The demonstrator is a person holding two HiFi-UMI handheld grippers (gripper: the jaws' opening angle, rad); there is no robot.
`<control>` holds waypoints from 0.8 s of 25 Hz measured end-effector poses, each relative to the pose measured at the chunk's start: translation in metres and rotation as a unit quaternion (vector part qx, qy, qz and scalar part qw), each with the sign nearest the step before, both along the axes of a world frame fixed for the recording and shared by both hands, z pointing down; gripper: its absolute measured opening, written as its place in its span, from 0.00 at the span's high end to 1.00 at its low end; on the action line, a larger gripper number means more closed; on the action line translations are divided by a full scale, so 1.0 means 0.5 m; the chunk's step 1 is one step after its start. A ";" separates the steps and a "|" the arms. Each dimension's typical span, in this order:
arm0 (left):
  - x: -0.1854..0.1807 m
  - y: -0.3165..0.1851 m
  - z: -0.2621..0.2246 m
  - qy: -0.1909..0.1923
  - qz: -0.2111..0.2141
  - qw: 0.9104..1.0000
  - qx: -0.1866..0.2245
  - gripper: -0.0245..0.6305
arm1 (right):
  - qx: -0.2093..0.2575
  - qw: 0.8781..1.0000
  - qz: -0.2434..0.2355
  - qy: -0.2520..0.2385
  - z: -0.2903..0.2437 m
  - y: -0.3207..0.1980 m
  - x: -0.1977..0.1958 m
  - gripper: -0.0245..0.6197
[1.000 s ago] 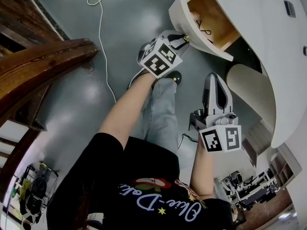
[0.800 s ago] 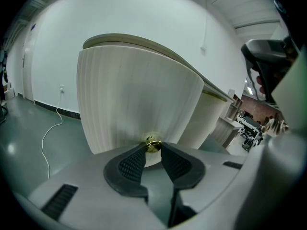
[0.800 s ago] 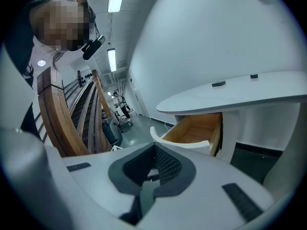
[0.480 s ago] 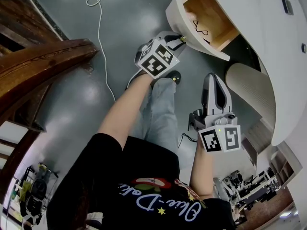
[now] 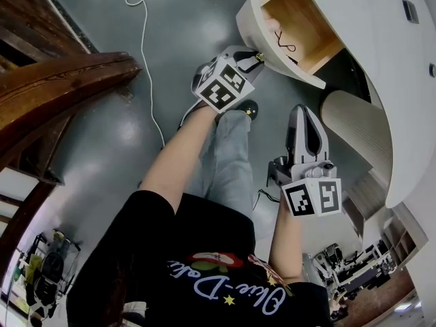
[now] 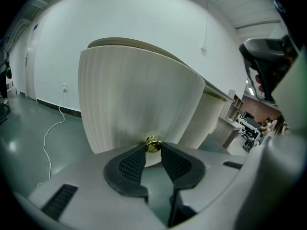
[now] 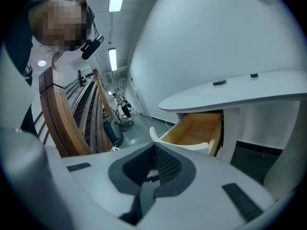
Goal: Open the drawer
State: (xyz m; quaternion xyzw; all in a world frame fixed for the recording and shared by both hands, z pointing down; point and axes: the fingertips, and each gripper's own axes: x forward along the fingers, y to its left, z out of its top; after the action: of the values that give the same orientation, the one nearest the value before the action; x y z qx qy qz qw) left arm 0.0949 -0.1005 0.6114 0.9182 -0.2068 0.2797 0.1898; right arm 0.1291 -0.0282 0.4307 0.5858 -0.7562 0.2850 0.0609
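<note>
Now the left gripper (image 6: 152, 150) pinches the little gold knob (image 6: 153, 144) tight between its fingertips (image 6: 134, 162), so it can pull. The drawer (image 6: 139, 104) sits pulled out, right past them. The right gripper (image 7: 154, 147) hangs closed and empty, off to the side.

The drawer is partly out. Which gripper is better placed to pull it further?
Left. The left gripper has its jaws closed on the brass knob of the drawer. The right gripper is shut, empty and held apart from the drawer.
</note>
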 end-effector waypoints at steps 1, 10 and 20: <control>-0.002 0.001 -0.001 0.000 -0.001 1.000 0.000 0.81 | -0.001 1.000 0.000 -0.001 -0.001 0.000 -0.001 0.96; -0.014 0.012 0.005 -0.007 0.000 1.000 -0.003 0.81 | 0.001 1.000 -0.004 -0.001 -0.001 0.004 -0.012 0.96; -0.030 0.031 0.007 -0.011 0.002 1.000 -0.008 0.81 | 0.001 1.000 -0.005 -0.001 -0.006 0.015 -0.023 0.96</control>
State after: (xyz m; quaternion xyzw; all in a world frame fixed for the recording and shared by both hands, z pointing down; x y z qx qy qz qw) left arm 0.0802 -0.0850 0.6151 0.9138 -0.2053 0.2919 0.1940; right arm 0.1177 -0.0209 0.4277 0.5821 -0.7593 0.2845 0.0604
